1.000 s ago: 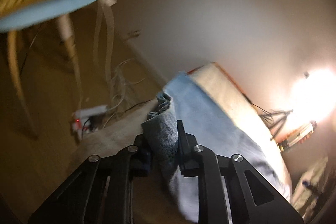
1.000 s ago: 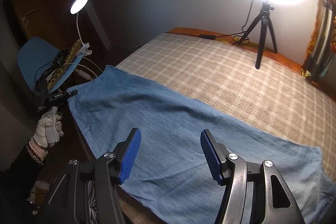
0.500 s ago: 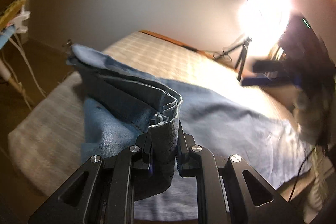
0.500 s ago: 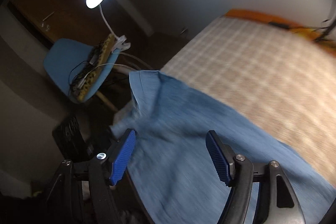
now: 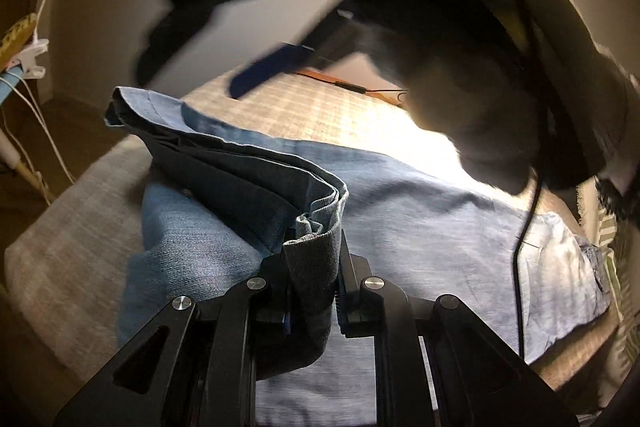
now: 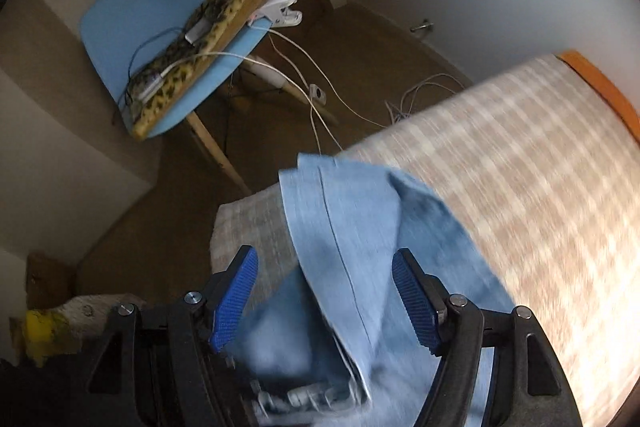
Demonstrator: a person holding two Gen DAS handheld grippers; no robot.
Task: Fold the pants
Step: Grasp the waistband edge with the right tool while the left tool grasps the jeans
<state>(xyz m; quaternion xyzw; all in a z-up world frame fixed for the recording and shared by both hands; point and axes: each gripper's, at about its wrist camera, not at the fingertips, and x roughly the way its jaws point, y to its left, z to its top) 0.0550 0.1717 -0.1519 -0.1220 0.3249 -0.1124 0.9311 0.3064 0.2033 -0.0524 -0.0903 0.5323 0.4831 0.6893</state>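
The light blue denim pants (image 5: 420, 211) lie spread across the bed (image 5: 320, 115), which is covered with a beige checked cloth, and one end of them reaches the bed's corner. At that end a bunched hem of the pants rises off the flat cloth as a thick fold of several layers, its darker inner side showing. The left gripper (image 5: 314, 291), black with two fingers, has those fingers clamped together on the hem, and the denim wraps over and hangs down between them.

The right gripper (image 6: 325, 301), black with ribbed blue pads, hangs above the same folded end of the pants. Its fingers (image 6: 234, 301) stand well apart and have just been opening; the fold of denim lies beneath and between them, but the pads do not press on it. In the left wrist view this gripper and the hand holding it show as a dark blur over the bed.

Beyond the bed's corner a light blue chair (image 6: 120, 23) stands on the brown floor, carrying a yellow patterned cushion (image 6: 200, 47). A white clip lamp (image 6: 280, 7) is clamped at the cushion's edge, and white cables (image 6: 320, 87) trail down to the floor.
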